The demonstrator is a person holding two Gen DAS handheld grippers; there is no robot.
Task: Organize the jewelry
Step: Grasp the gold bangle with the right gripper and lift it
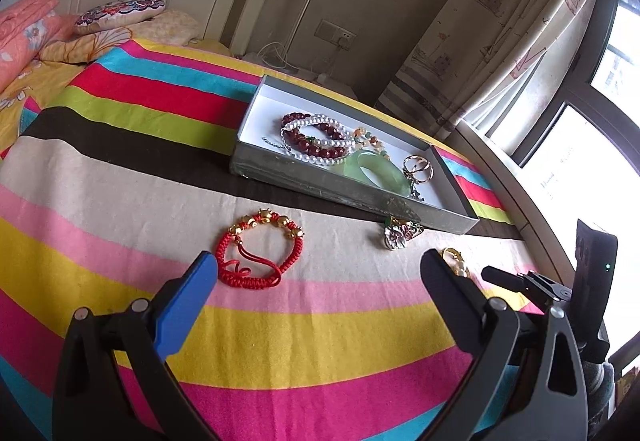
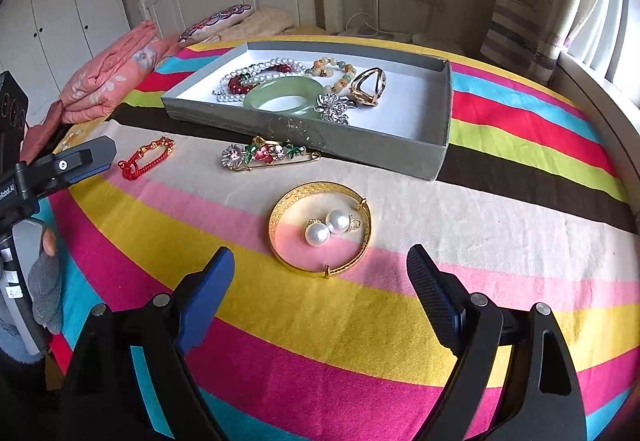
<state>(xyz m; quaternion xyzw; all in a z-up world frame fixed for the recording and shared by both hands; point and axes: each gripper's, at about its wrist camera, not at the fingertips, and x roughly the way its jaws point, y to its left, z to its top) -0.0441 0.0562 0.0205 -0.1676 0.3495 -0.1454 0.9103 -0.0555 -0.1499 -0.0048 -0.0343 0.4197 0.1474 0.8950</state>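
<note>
My left claw (image 1: 318, 267) hangs wide open and empty, the red cord bracelet (image 1: 256, 253) just ahead of its blue finger, near the grey tray (image 1: 352, 193). My right claw (image 2: 320, 267) gapes empty too, the gold bangle (image 2: 320, 227) with two pearls (image 2: 328, 227) just beyond its tips, nearer me than the tray.

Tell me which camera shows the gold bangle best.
The right wrist view: the gold bangle lies whole on the bedspread, ringing two pearl earrings. In the left wrist view only a sliver peeks past a finger.
</note>
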